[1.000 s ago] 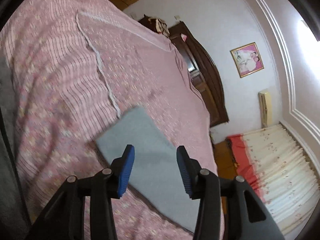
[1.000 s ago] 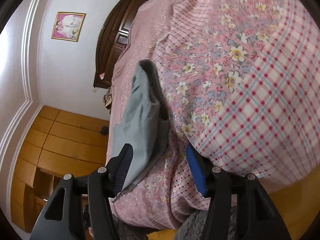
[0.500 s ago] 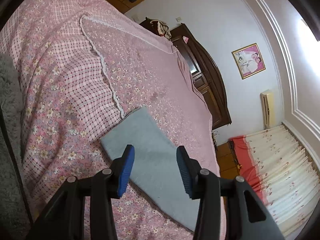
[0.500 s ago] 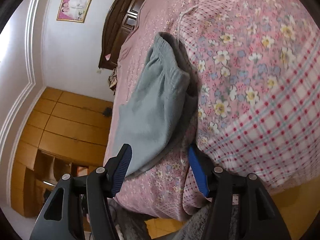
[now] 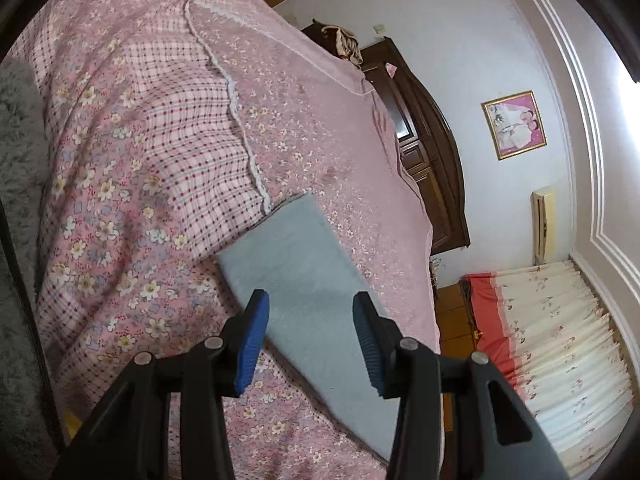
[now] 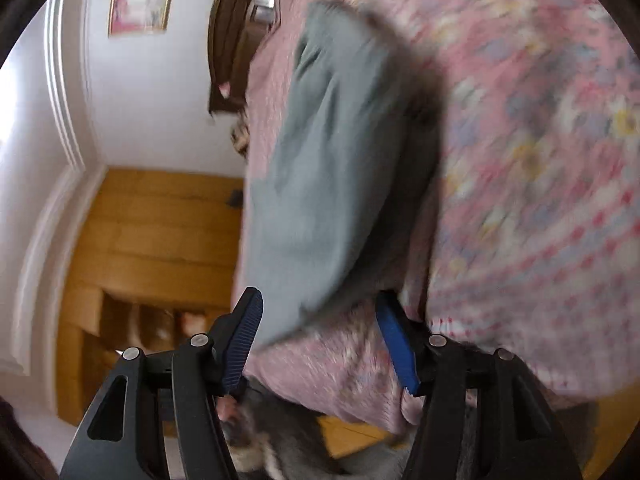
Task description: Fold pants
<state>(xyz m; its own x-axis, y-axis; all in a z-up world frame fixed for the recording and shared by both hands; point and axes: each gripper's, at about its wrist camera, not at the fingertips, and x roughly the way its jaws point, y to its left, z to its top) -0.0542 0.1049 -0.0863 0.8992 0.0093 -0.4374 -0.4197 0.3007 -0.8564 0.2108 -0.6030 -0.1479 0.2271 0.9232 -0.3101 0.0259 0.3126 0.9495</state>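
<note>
Grey-blue pants (image 5: 304, 280) lie folded into a long flat strip on the pink floral bedspread (image 5: 160, 160). My left gripper (image 5: 310, 334) hovers over the strip's near part, open, with its blue pads clear of the cloth. In the right wrist view, which is blurred, the same pants (image 6: 320, 176) show their gathered waistband at the far end. My right gripper (image 6: 320, 338) stands open at the near corner of the pants, which lies between the jaws without the pads pressing on it.
A dark wooden headboard (image 5: 432, 160) stands at the far end of the bed. A framed picture (image 5: 514, 124) hangs on the white wall, with floral curtains (image 5: 560, 340) to the right. Wooden wall panels (image 6: 160, 232) show left of the bed; grey fluffy fabric (image 6: 288, 440) lies below the right gripper.
The right gripper has swung in closer to the pants, whose near corner now lies between its jaws. The left gripper's view has shifted slightly; its jaws stay open.
</note>
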